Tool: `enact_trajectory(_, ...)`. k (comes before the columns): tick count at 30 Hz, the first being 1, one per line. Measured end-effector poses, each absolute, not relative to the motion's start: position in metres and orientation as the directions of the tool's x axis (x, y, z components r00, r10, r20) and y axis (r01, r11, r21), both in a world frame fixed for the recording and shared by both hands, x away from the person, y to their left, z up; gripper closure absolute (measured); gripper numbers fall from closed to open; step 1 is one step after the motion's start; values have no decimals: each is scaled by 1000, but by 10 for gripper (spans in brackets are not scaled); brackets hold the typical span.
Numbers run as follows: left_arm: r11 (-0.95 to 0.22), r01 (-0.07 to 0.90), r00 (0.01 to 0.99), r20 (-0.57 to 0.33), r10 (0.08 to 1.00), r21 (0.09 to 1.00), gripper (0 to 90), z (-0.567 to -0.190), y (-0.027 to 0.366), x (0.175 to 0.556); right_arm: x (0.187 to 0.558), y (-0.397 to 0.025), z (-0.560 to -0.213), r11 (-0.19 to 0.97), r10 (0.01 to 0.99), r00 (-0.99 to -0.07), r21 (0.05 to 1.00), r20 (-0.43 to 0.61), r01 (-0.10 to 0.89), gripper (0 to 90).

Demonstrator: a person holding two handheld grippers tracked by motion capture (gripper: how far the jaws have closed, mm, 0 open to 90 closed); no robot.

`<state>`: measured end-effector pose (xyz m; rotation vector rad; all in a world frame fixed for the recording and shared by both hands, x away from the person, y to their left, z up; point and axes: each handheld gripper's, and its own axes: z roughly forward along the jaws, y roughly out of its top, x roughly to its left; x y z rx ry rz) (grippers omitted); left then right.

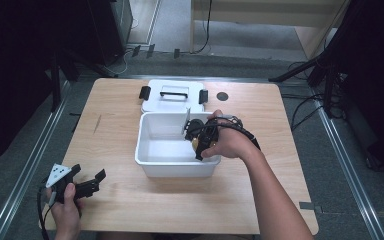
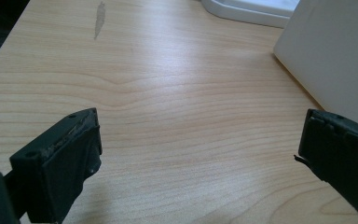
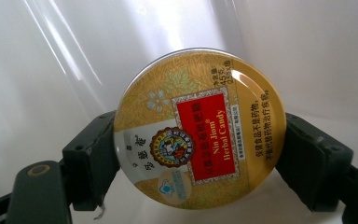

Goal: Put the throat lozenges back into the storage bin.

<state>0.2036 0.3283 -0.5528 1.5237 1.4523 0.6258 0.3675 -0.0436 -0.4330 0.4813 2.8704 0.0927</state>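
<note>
A round gold candy tin (image 3: 199,130) with a red label sits squeezed between the two black jaws of my right gripper (image 3: 198,158), with white plastic behind it. In the high view that right gripper (image 1: 200,142) dips into the right side of the white plastic bin (image 1: 152,162), and a bit of the gold tin (image 1: 195,144) peeks out. My left gripper (image 1: 87,182) rests near the table's front left corner. It stands open (image 2: 200,154) over bare wood with nothing between its fingers (image 2: 70,158).
The bin's white lid (image 1: 172,102) with black latches and a handle lies flat behind the bin. A small dark disc (image 1: 222,96) sits at the back of the wooden table (image 1: 115,135). The bin's white wall (image 2: 335,51) stands right of the left gripper.
</note>
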Motion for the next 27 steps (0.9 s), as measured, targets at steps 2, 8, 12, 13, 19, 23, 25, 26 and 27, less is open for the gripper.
enact_trajectory(2, 109, 496, 178, -223, 958, 861, 0, -553, 328, 204, 369, -43, -435, 944, 330, -919, 95, -216, 317, 202)
enact_trajectory(8, 108, 497, 178, -224, 958, 861, 0, -553, 328, 204, 371, -42, -440, 944, 331, -919, 95, -217, 317, 199)
enact_trajectory(12, 108, 497, 178, -224, 958, 861, 0, -553, 328, 204, 371, -42, -441, 944, 329, -920, 97, -213, 315, 196)
enact_trajectory(13, 108, 497, 178, -224, 958, 861, 0, -553, 328, 204, 371, -42, -441, 944, 329, -920, 97, -213, 315, 196)
enact_trajectory(19, 108, 496, 178, -223, 958, 861, 0, -553, 328, 204, 370, -44, -439, 939, 343, -914, 105, -217, 328, 212)
enact_trajectory(23, 109, 496, 178, -223, 958, 861, 0, -553, 328, 204, 370, -45, -438, 937, 346, -914, 120, -210, 327, 223)
enact_trajectory(25, 107, 497, 178, -222, 959, 861, 0, -553, 328, 204, 368, -45, -437, 934, 353, -912, 127, -209, 333, 226)
enact_trajectory(26, 108, 497, 178, -222, 959, 861, 0, -553, 328, 204, 367, -45, -433, 931, 359, -910, 140, -208, 336, 233)
enact_trajectory(27, 108, 497, 178, -222, 959, 861, 0, -553, 328, 204, 367, -45, -433, 931, 359, -910, 140, -208, 336, 233)
